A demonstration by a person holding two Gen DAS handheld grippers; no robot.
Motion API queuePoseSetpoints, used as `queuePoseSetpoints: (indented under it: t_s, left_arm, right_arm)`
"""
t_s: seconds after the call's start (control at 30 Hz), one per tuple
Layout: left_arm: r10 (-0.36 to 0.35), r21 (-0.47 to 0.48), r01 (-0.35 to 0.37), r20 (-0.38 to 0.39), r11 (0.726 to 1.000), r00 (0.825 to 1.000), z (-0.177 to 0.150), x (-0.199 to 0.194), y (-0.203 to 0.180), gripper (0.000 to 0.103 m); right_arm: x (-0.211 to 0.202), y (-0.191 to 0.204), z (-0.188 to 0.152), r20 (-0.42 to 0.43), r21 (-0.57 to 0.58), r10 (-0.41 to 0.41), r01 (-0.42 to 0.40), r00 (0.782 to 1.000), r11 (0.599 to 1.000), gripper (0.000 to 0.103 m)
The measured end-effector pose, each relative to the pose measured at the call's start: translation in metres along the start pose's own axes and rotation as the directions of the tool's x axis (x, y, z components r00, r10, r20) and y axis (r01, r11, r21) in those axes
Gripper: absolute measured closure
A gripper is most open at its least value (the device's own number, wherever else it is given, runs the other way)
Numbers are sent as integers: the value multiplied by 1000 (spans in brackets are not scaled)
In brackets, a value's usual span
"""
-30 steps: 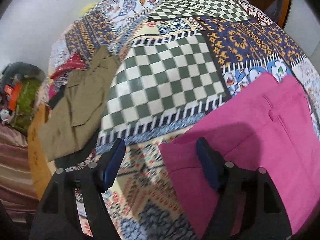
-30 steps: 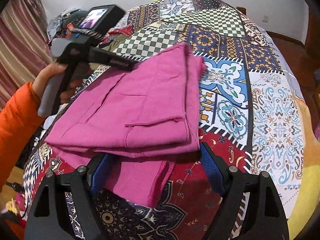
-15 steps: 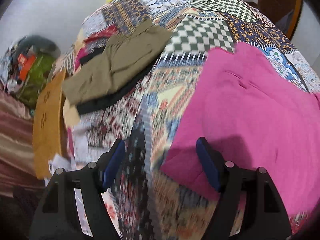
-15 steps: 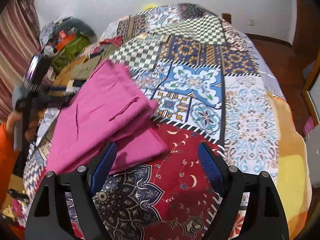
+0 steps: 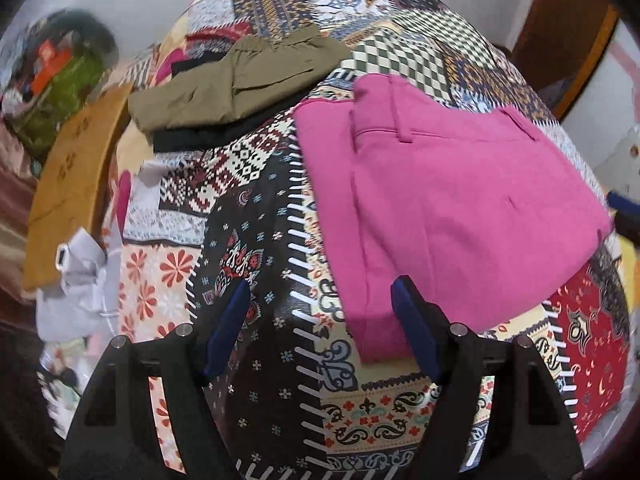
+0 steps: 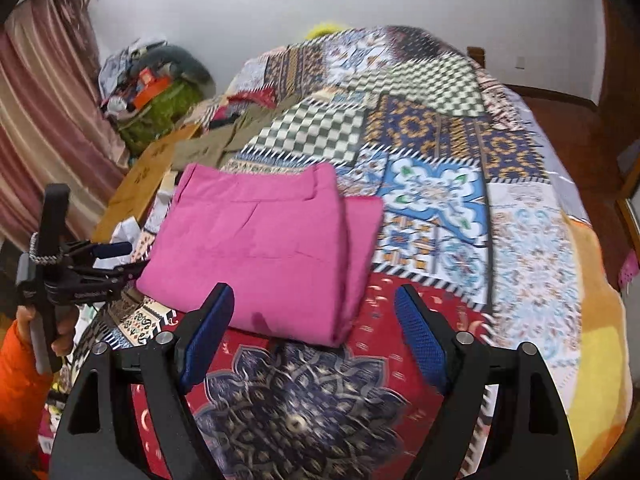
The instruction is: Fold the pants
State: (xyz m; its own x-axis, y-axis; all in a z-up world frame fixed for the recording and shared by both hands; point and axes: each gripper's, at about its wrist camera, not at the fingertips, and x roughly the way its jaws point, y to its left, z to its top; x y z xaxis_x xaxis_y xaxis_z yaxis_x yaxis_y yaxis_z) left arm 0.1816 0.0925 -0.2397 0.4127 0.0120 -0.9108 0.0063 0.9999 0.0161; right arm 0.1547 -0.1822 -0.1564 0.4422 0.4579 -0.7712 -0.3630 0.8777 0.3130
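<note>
Both views suggest folding is finished. From the left wrist, the left gripper (image 5: 320, 320) is seen wide open, empty, beside folded magenta cotton pants (image 5: 452, 200) on the patchwork quilt (image 5: 256, 240). From the right wrist, the right gripper (image 6: 316, 328) gapes empty before them; only withdrawal or tidying seems needed.

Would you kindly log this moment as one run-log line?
pink pants: folded, on quilt | left gripper: open, empty | right gripper: open, empty | olive pants: folded, apart

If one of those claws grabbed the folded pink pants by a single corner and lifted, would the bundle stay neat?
Probably not. The pink pants are soft cloth in loose stacked layers, so a lifted corner would likely peel away while the rest sags open. They look light and unlikely to roll or break. Pushed across the patchwork bedspread, they would probably bunch rather than slide.
</note>
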Motion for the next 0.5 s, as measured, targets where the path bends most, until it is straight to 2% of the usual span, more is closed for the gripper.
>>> queuePoseSetpoints:
  t_s: [0.03, 0.13, 0.27, 0.43, 0.5]
  left_arm:
    - [7, -14, -7, 3, 1000, 1000, -1, 1, 3, 30]
    - [21, -17, -20, 21, 1000, 1000, -6, 3, 11, 30]
    - [56, 23, -57, 35, 998, 998, -14, 3, 12, 30]
    - [53, 3, -53, 29, 999, 998, -11, -4, 23, 33]
    - [51, -10, -51, 50, 999, 997, -5, -11, 27, 33]
  right_arm:
    - [6, 2, 0, -11, -4, -2, 2, 1000, 1000, 42]
    - [26, 1, 0, -79, -11, -6, 5, 997, 1000, 63]
    - [31, 0, -7, -88, -36, 12, -16, 996, 999, 66]
    - [22, -3, -6, -91, -21, 14, -16, 996, 1000, 66]
    - [15, -2, -5, -82, -34, 2, -5, 997, 999, 66]
